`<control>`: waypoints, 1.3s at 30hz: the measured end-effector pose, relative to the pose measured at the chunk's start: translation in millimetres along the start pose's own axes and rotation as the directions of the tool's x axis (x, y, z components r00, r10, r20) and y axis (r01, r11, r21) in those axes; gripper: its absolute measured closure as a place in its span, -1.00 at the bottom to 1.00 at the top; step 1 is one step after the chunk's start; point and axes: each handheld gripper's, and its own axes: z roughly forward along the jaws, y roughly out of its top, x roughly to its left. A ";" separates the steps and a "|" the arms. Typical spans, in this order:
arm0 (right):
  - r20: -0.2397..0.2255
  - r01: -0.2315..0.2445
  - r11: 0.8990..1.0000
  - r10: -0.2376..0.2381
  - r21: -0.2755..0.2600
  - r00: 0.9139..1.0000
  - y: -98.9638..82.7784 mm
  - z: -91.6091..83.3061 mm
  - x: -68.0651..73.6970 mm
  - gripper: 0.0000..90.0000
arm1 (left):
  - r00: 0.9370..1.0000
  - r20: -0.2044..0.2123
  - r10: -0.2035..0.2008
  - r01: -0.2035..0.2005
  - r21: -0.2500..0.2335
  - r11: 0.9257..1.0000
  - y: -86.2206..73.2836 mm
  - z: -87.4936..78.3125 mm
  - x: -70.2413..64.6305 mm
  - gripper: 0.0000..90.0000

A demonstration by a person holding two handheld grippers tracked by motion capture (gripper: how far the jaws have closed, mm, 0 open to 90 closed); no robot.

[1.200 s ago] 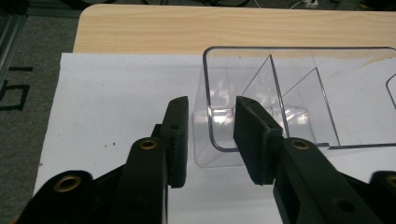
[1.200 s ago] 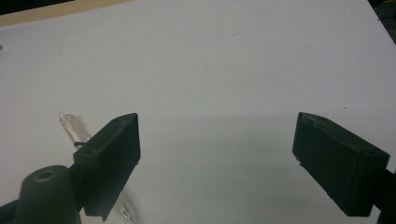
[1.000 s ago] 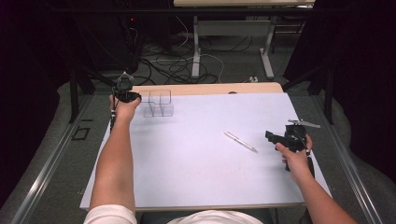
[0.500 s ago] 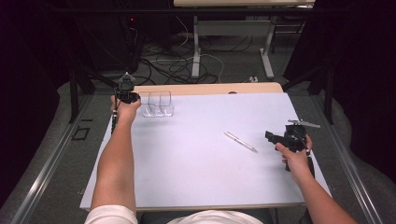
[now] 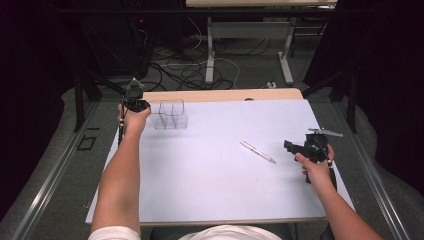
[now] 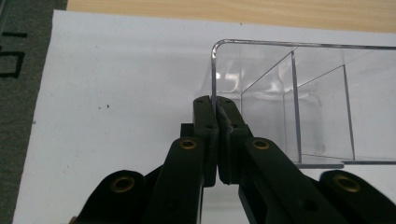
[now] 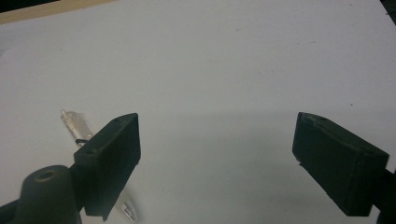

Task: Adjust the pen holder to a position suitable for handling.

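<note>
Now, left claw [image 6: 216, 122] clamped on clear organizer [image 6: 299, 102] wall, right claw [image 7: 217, 158] wide, pen [image 7: 77, 128] beside

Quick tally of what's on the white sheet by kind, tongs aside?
Clear plastic organizer: 1
Pen: 1
Total: 2

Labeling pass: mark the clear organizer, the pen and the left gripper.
organizer [image 6: 299, 93]: left gripper view, on its clear front wall.
pen [image 5: 257, 151]: high view, mid barrel.
left gripper [image 6: 216, 109]: left gripper view, at the tips shut on the organizer's wall.
</note>
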 end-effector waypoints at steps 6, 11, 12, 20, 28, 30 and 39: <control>0.003 -0.001 1.000 0.001 0.001 1.000 0.0 -1.0 1.5 -0.68 | 1.000 0.010 0.000 0.000 0.024 1.000 -14.9 -11.5 -1.4 0.97; 0.000 0.003 1.000 -0.003 0.001 1.000 -0.3 -0.5 2.2 -0.68 | 1.000 0.011 -0.004 0.003 0.038 0.999 -26.9 -24.3 -1.5 0.97; 0.000 -0.006 1.000 0.006 0.003 1.000 -0.3 -0.2 3.4 -0.68 | 1.000 0.012 0.006 -0.007 0.041 0.999 -29.1 -27.2 -1.6 0.97; -0.012 0.009 1.000 -0.009 0.006 1.000 0.3 2.2 5.1 -0.68 | 1.000 0.012 0.005 -0.005 0.059 0.998 -42.8 -39.7 -5.1 0.97; -0.017 0.007 1.000 -0.007 0.012 1.000 0.1 3.3 5.4 -0.68 | 1.000 0.024 -0.007 0.005 0.084 0.996 -47.7 -34.5 -5.1 0.94; -0.013 0.005 1.000 -0.005 0.014 1.000 -0.2 3.6 5.1 -0.68 | 0.999 0.034 -0.015 0.012 0.084 0.996 -49.6 -32.9 -3.9 0.93; -0.009 0.001 1.000 -0.001 0.022 1.000 -1.3 5.5 3.1 -0.68 | 0.992 0.125 -0.021 0.019 0.017 1.000 -49.4 -44.7 5.2 0.75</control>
